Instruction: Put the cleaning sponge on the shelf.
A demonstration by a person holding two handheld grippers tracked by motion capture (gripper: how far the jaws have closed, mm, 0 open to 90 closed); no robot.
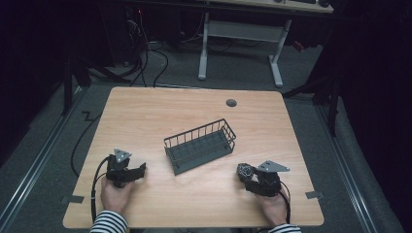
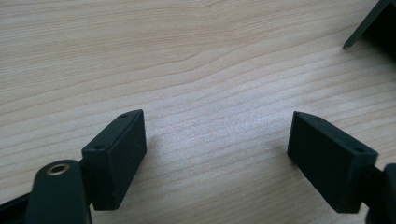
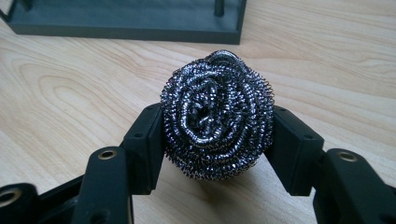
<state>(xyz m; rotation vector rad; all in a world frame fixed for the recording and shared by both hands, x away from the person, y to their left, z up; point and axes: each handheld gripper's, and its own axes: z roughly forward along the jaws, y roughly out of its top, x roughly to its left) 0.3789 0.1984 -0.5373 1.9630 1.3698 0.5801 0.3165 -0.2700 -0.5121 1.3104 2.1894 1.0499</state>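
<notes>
A round steel wool scourer [image 3: 217,116] of coiled silvery wire sits between the jaws of my right gripper [image 3: 217,140], whose pads press on both its sides. From above, the scourer [image 1: 244,170] is at the front right of the table, in front of the right gripper [image 1: 248,175]. My left gripper [image 1: 138,171] rests at the front left, its jaws wide apart over bare wood [image 2: 215,140] with nothing between them. A dark wire basket [image 1: 200,145] stands tilted in the table's middle, between the two grippers.
The wooden table [image 1: 145,111] has a round cable hole [image 1: 231,103] near its far edge. The basket's base [image 3: 126,28] lies just beyond the scourer in the right gripper view. A white desk frame [image 1: 240,43] and cables stand on the floor behind.
</notes>
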